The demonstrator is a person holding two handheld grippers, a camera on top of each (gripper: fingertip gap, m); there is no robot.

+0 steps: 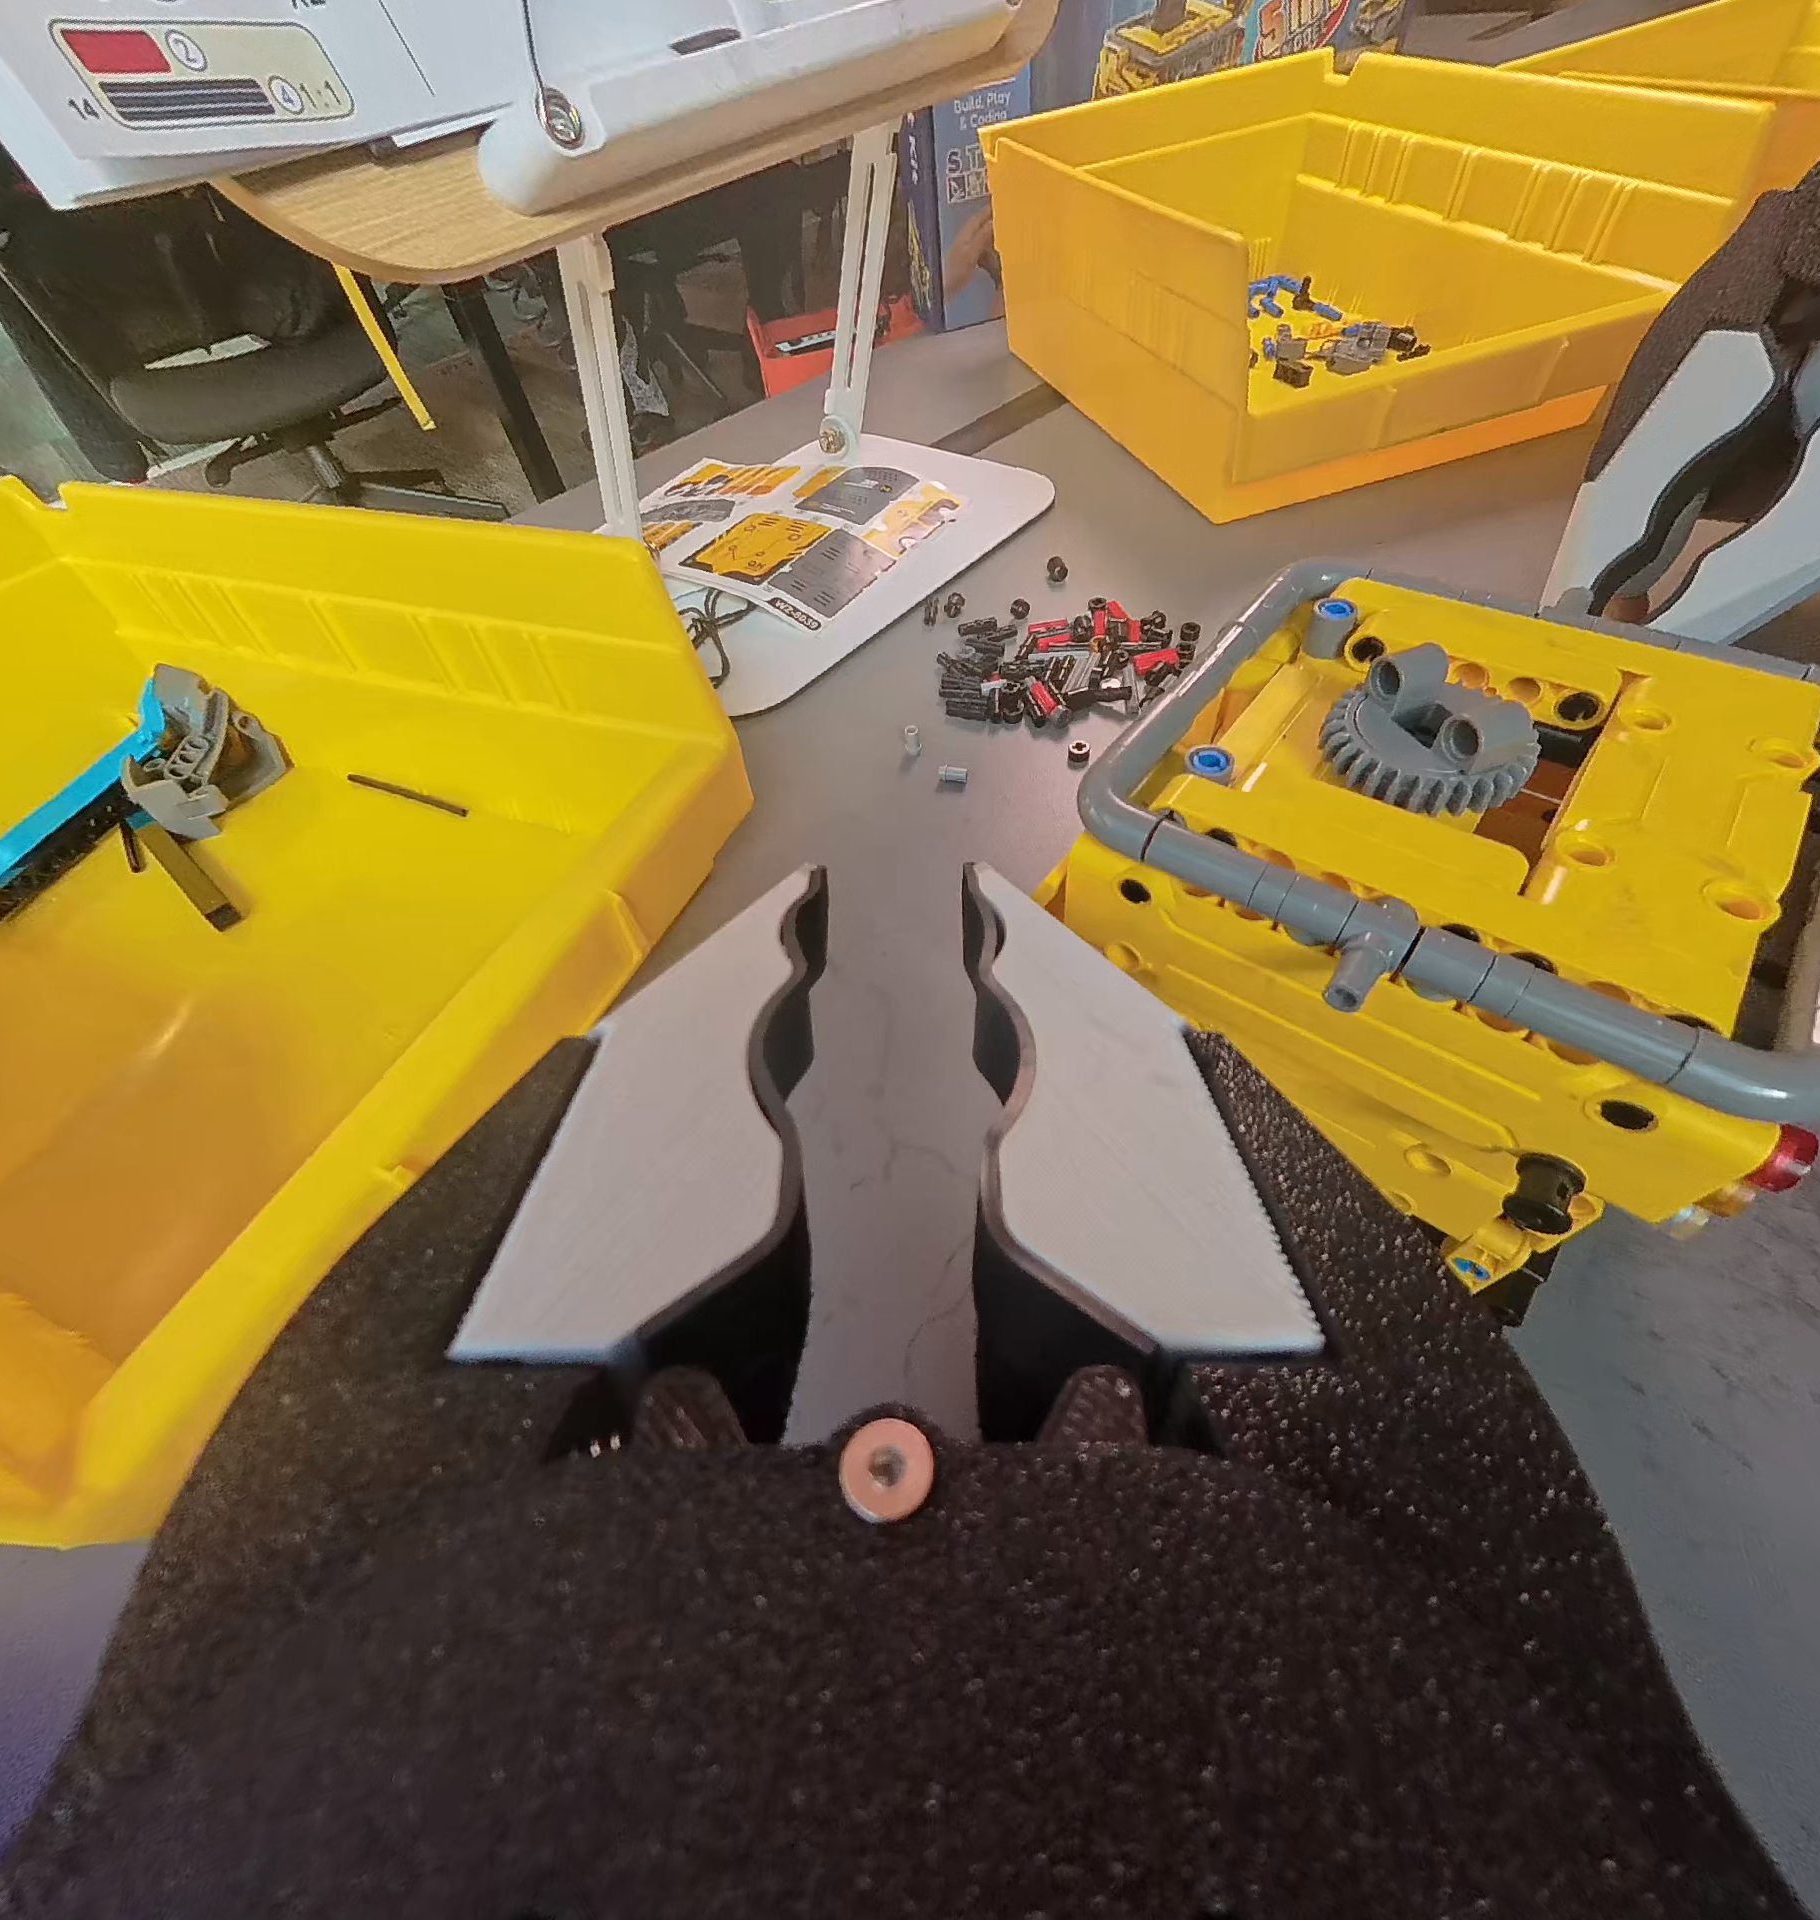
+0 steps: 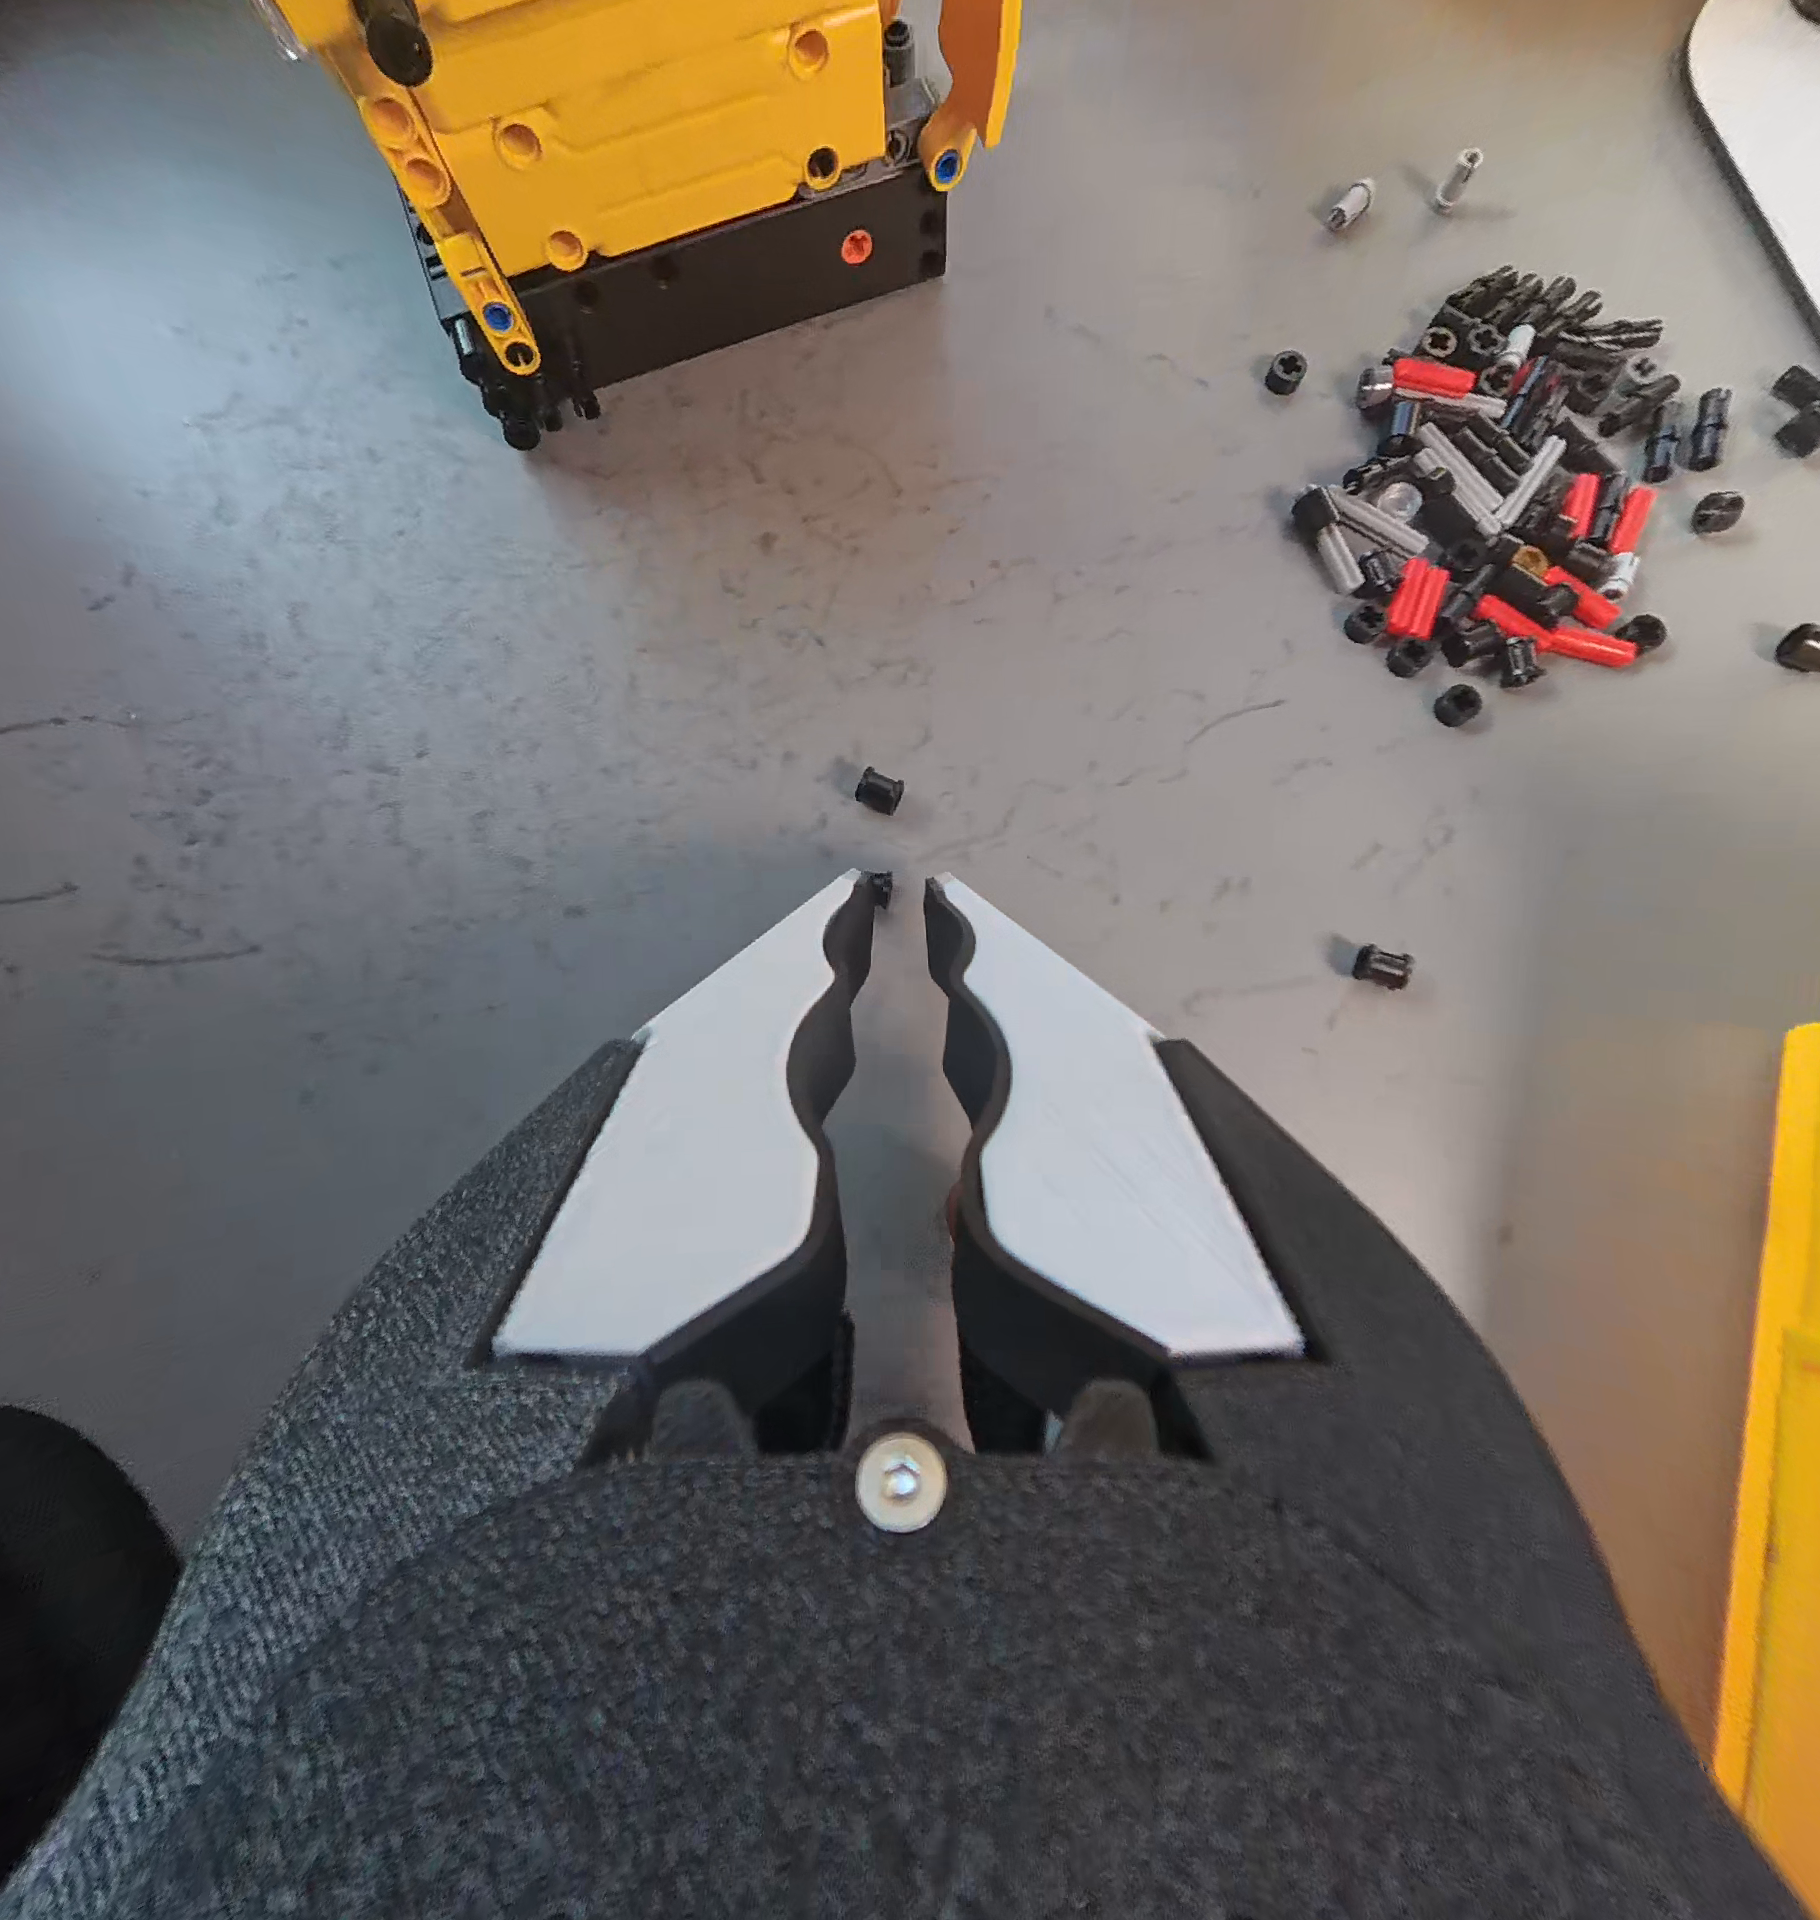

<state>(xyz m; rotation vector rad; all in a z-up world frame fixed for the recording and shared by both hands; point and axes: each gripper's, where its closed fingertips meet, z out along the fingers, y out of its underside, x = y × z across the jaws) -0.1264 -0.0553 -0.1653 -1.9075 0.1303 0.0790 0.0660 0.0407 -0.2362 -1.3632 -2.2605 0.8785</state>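
1. Left gripper (image 1: 893, 883): fingers spread wide, nothing between them; hung over bare grey table (image 1: 885, 1091), with a yellow bin (image 1: 366, 644) on its left and a yellow brick-built model (image 1: 1457, 883) just beside it on its right
2. Right gripper (image 2: 893, 883): fingers drawn near, a narrow gap showing at the tips; a small black pin (image 2: 878, 888) sat at the tip of the left finger and did not appear pinched between both; its long axis was too small to tell
3. Loose black pin (image 2: 878, 790): lay on the table straight ahead of the right gripper, near the tips; the right was the nearer of the two grippers
4. Second loose pin (image 2: 1382, 964): lay to the right, apart
5. Pile of black, red and grey pins (image 2: 1498, 499): ahead and to the right, well apart from the tips
6. Blue-and-grey sub-assembly (image 1: 147, 790): lay inside the left bin
7. Printed matter: a sticker sheet (image 1: 792, 540) on a white stand base, an instruction page (image 1: 210, 94) on the stand above, and printed boxes (image 1: 973, 156) behind a far bin (image 1: 1124, 270); wording not recorded
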